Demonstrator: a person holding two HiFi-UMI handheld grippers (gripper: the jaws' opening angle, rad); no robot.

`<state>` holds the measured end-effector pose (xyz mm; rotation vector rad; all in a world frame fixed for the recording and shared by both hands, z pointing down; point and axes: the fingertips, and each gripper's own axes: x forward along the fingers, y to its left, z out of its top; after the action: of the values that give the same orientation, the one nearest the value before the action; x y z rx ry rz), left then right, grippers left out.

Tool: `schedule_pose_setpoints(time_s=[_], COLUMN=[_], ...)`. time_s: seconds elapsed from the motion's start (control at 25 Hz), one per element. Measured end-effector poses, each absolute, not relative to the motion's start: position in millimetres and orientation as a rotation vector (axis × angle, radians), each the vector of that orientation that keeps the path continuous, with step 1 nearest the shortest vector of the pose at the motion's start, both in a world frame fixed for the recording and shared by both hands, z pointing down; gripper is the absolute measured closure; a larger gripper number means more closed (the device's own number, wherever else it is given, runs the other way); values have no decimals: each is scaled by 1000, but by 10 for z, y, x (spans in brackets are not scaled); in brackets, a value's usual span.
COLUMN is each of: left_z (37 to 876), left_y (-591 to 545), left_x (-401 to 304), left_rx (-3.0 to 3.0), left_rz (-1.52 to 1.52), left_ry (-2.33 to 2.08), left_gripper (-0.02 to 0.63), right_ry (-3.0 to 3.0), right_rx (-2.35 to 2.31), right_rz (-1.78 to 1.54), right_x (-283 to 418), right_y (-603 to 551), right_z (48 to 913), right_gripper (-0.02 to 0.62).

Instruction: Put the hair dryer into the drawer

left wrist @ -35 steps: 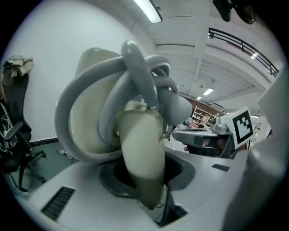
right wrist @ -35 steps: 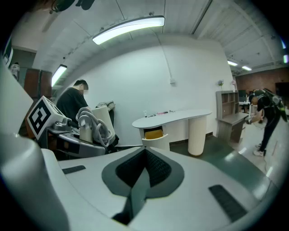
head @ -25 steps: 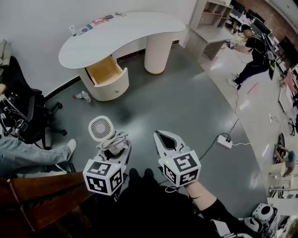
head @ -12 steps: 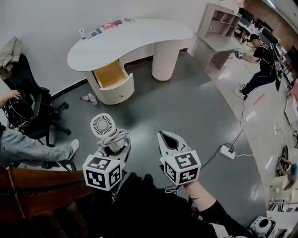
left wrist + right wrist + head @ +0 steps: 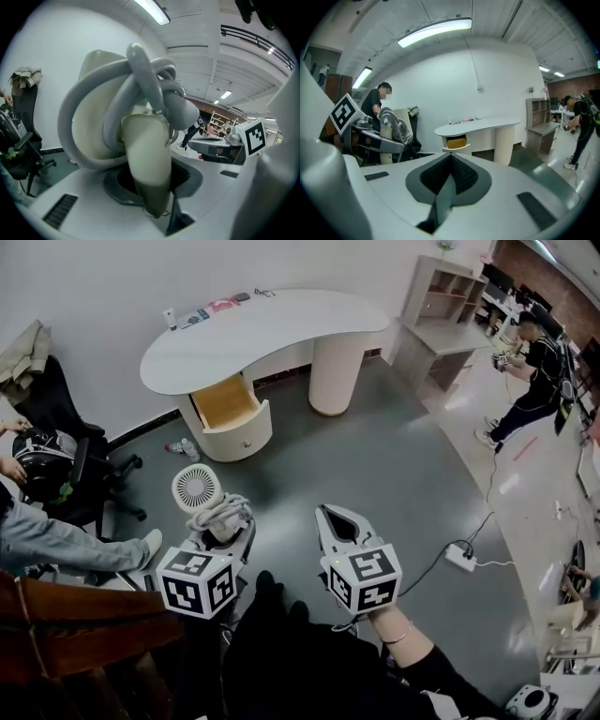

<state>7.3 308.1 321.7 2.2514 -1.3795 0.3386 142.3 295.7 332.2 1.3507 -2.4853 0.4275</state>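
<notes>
While the left gripper (image 5: 223, 532) is clamping its jaws on the cream handle of the hair dryer (image 5: 196, 487), the dryer's round grille is facing upward and its grey cord (image 5: 218, 513) is sitting looped around the body just above the jaws. The right gripper (image 5: 328, 518) is hovering beside it with its jaws pressed together and nothing between them. Both are hanging over a dark grey, slightly glossy floor (image 5: 384, 460), well apart from the drawer (image 5: 246, 432).

That drawer is standing pulled out from the rounded pedestal of a white kidney-shaped desk (image 5: 281, 329), showing a bare wooden inside. A thick round column (image 5: 330, 371) is carrying the desk's other end, and a few small flat items (image 5: 211, 307) are lying along its far edge against the white wall (image 5: 84, 287). A plastic bottle (image 5: 183, 448) is lying on the floor near the pedestal.

At the left, a black office chair (image 5: 70, 470) is standing near the wall, and a seated person's leg (image 5: 66, 542) is reaching in from the edge. At the right, a pale shelf unit (image 5: 441, 306) is standing beyond the desk, another person (image 5: 534, 367) is standing on the lighter floor, and a white power strip (image 5: 461, 557) with its cable is lying on the grey floor.
</notes>
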Motion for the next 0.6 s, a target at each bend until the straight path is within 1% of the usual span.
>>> schedule_pose_setpoints(time_s=[0.2, 0.6], left_z=[3241, 3399], left_y=[2918, 2221], left_x=[22, -332], left_rx=[2240, 2203], left_rz=[332, 324], left_ry=[-1380, -1386], left_gripper=[486, 486], right_ry=[-2462, -2409], right_rx=[1352, 1347], right_rz=[431, 448], right_x=[1399, 1150], right_y=[2815, 2217], right_z=[3369, 3522], right_gripper=[594, 594])
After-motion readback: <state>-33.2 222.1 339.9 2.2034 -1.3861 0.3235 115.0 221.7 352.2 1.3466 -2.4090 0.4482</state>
